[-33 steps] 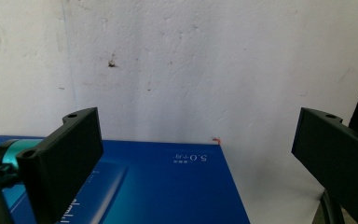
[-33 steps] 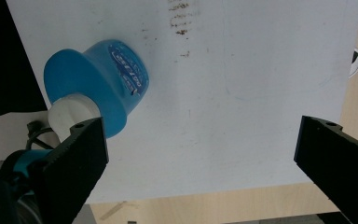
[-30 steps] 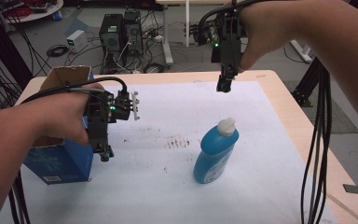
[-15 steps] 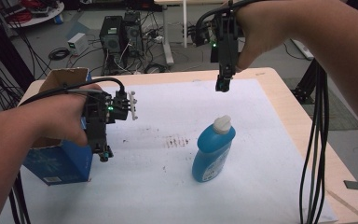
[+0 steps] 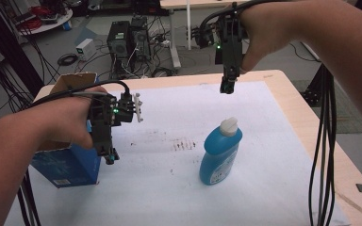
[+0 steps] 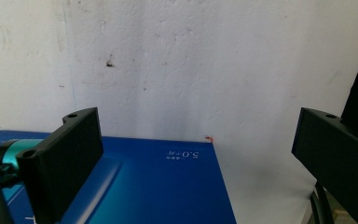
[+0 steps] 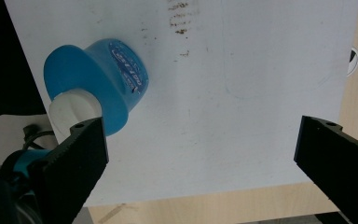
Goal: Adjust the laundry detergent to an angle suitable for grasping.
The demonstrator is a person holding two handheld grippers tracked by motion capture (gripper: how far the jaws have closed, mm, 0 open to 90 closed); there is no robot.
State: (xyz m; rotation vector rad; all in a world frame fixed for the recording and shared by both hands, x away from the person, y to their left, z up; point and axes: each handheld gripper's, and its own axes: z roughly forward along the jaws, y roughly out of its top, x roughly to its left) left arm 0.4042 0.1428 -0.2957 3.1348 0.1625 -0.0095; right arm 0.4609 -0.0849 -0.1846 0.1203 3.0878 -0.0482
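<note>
Take the blue bottle (image 5: 220, 154) as the landmark: it stands upright on the white sheet (image 5: 179, 188) that covers the bench (image 5: 311, 136), a little right of the sheet's middle, with its white cap (image 5: 229, 125) on top and a printed label low on its front.

Nearest the person, well to the left of the bottle, a blue carton (image 5: 68, 165) rests on the sheet's left part, its brown flaps open at the top. The left tool (image 5: 110, 156) hangs over the carton's right edge, pointing downward, gripped by the left hand (image 5: 59, 125). In the left gripper view its two black jaws stand wide apart with nothing between them, the carton's blue face (image 6: 135, 186) below them and bare white sheet (image 6: 191, 70) beyond. It is well apart from the bottle.

Between carton and bottle, just left of the bottle's shoulder, a patch of small brown marks (image 5: 185, 144) stains the sheet.

Beyond the bottle, over the far edge of the sheet, the right tool (image 5: 226, 87) hangs in the air, pointing down, held by the right hand (image 5: 264, 33). It is above and behind the bottle and does not touch it. In the right gripper view the jaws are spread wide and hold nothing; the bottle (image 7: 98, 84) shows from above, near the left jaw, with the cap (image 7: 73, 110) partly behind that jaw's tip.

Farther still than the bottle, past the bench, computer cases (image 5: 129, 42) and cables lie on the floor.
</note>
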